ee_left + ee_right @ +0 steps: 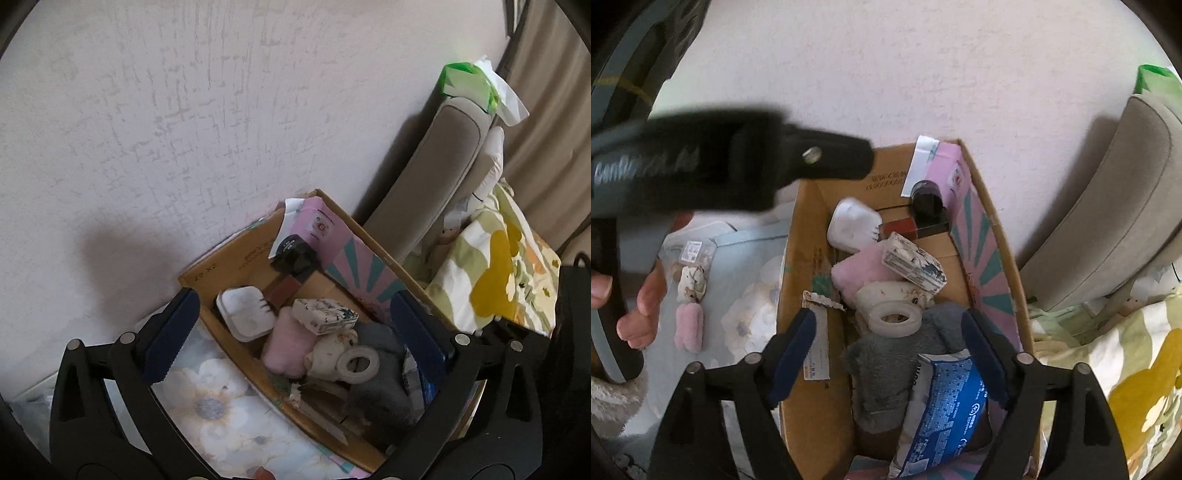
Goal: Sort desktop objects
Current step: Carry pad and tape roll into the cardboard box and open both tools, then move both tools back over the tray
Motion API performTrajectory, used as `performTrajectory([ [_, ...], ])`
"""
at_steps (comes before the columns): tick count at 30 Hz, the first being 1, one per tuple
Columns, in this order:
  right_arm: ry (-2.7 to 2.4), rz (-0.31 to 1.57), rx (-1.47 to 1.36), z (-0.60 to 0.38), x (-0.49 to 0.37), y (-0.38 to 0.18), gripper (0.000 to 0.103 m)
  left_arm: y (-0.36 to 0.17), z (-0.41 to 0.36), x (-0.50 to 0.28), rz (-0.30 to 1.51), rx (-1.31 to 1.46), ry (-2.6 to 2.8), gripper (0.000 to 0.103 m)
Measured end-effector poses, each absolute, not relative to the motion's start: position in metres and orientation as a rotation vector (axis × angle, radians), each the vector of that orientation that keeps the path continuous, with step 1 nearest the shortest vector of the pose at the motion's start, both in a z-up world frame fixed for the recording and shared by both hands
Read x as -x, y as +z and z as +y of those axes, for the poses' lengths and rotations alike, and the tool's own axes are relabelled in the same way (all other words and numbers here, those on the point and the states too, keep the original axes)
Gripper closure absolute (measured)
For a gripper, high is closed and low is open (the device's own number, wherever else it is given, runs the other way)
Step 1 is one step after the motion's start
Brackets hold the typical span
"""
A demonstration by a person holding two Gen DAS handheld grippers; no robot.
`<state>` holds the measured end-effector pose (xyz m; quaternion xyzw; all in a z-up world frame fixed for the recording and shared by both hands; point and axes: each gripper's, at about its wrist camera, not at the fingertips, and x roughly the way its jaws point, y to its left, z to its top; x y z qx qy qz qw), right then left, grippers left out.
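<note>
An open cardboard box (pixel 240 258) stands against the wall on a flowered sheet. Inside lie a white case (pixel 245 312), a pink fluffy roll (pixel 284 343), a small patterned carton (pixel 325 314), a white tape ring (pixel 357 362), a grey fluffy cloth (pixel 380 395) and a black bottle (pixel 295 254). My left gripper (pixel 293 299) hangs over the box, open wide and holding nothing. My right gripper (pixel 890 317) is open above the tape ring (pixel 895 317). A blue packet (pixel 945 398) lies in the box beside its right finger (pixel 982 350), with no pad pressing on it.
On the sheet left of the box lie a pink fluffy piece (pixel 689 328), a patterned carton (pixel 691 282) and a clear packet (pixel 696 251). A hand (pixel 642 306) grips the other tool there. A grey padded cushion (pixel 436 184), a green tissue pack (pixel 469 85) and a flowered quilt (pixel 498 280) stand to the right.
</note>
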<state>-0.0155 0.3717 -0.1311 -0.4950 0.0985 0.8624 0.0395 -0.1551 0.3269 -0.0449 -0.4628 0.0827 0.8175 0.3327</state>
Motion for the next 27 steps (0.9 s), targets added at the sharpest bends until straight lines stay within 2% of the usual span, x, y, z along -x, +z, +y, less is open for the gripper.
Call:
performTrajectory([
  [10,2.635,0.215,1.473,0.349,0.012,-0.112,0.023,-0.030,0.274,0.131,0.223,1.206,2.198,0.000],
  [15,2.697,0.249,1.453,0.329,0.013,-0.103,0.023,-0.028,0.233,0.117,0.210,1.228,2.220,0.001],
  [27,2.836,0.142,1.395,0.260,0.015,-0.083,0.023,-0.017,0.121,0.081,0.099,1.246,2.373,0.000],
])
